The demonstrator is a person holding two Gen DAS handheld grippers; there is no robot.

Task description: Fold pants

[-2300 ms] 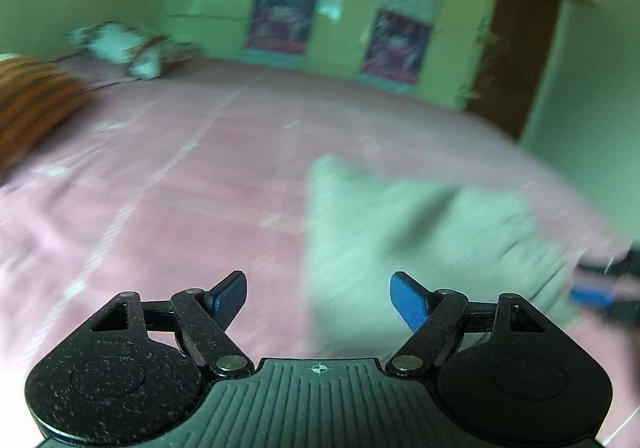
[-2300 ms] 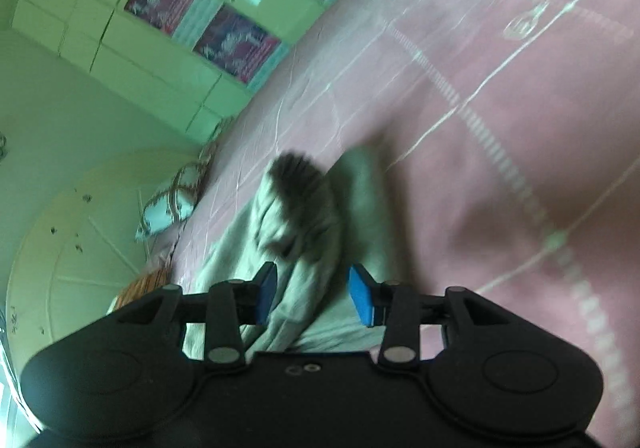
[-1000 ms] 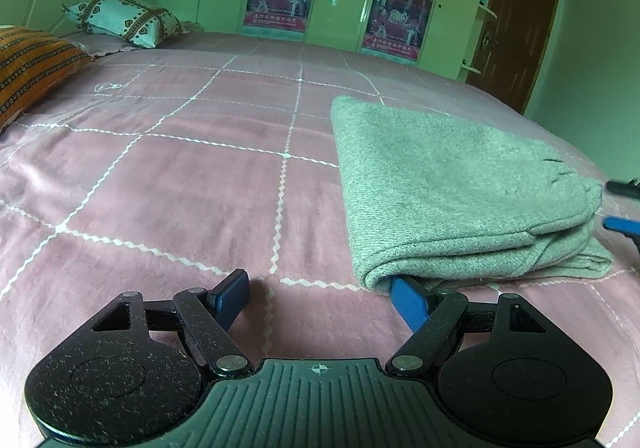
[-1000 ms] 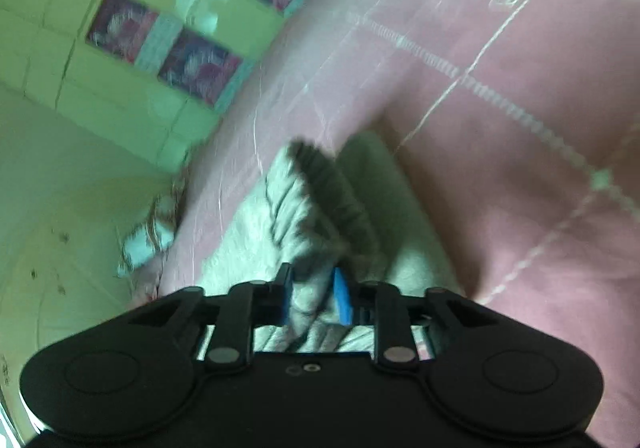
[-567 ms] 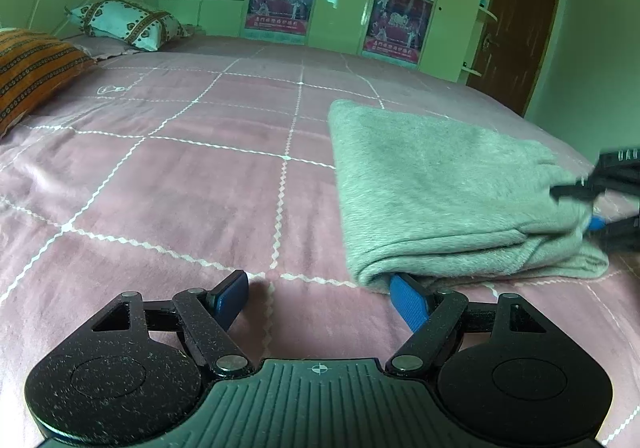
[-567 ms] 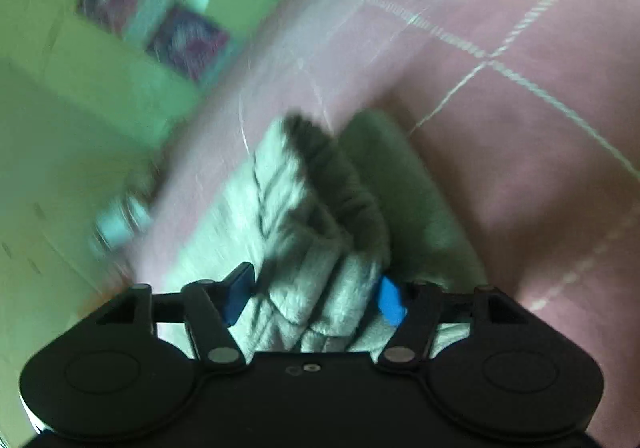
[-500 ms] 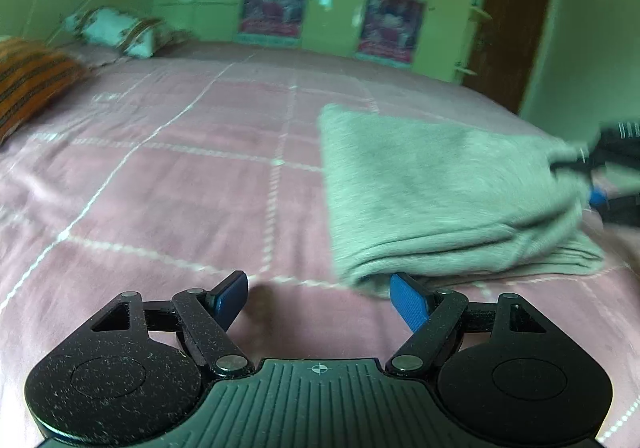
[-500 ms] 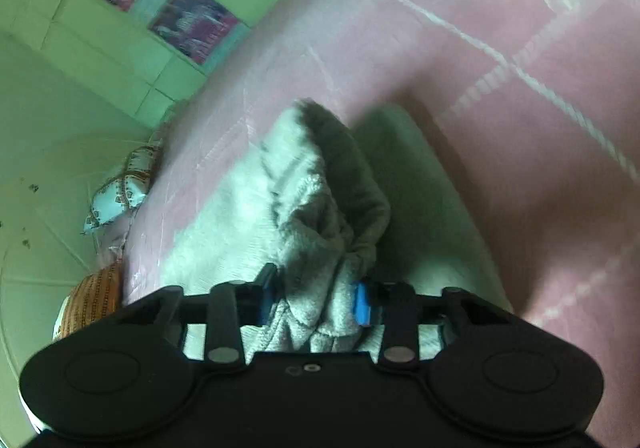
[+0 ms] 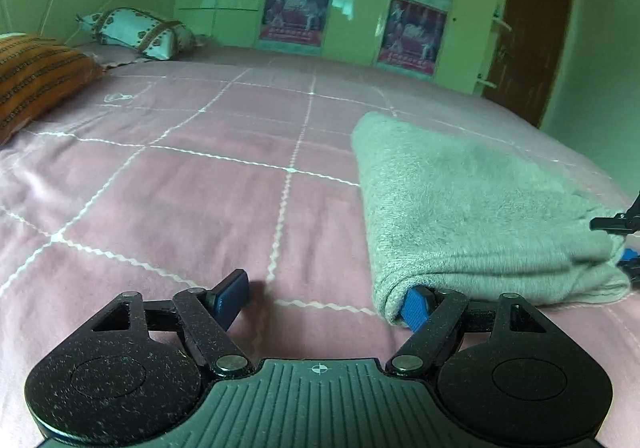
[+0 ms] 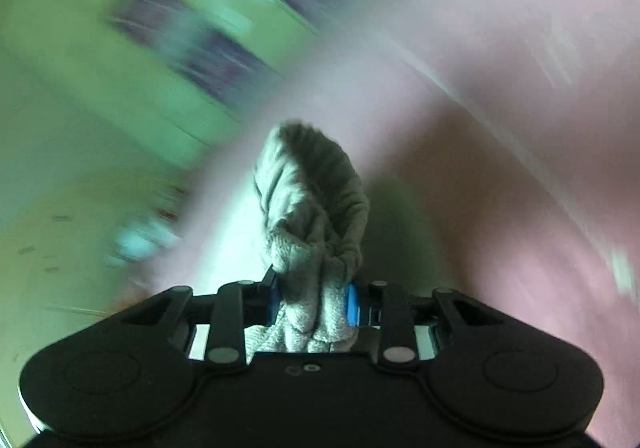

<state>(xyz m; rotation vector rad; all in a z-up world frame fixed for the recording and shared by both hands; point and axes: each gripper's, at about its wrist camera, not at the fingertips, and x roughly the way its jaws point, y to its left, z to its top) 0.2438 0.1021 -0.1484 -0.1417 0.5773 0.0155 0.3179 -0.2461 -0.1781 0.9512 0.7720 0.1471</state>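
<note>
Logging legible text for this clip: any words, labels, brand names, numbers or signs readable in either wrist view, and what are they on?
No text can be read in either view.
Posters on the wardrobe doors: a red strip along the bottom may hold lettering, too small and blurred to read.
Left gripper body: only a crosshair mark, no words.
Right gripper, shut on the grey pants: no label visible; the background there is motion-blurred.

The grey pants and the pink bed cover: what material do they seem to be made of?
Grey pants: probably thick fleece or knit; the surface looks fuzzy and matte, and the folds are soft and bulky. Pink bed cover: seems a plush, quilted fabric, with a slight sheen and white zigzag stitching.
</note>
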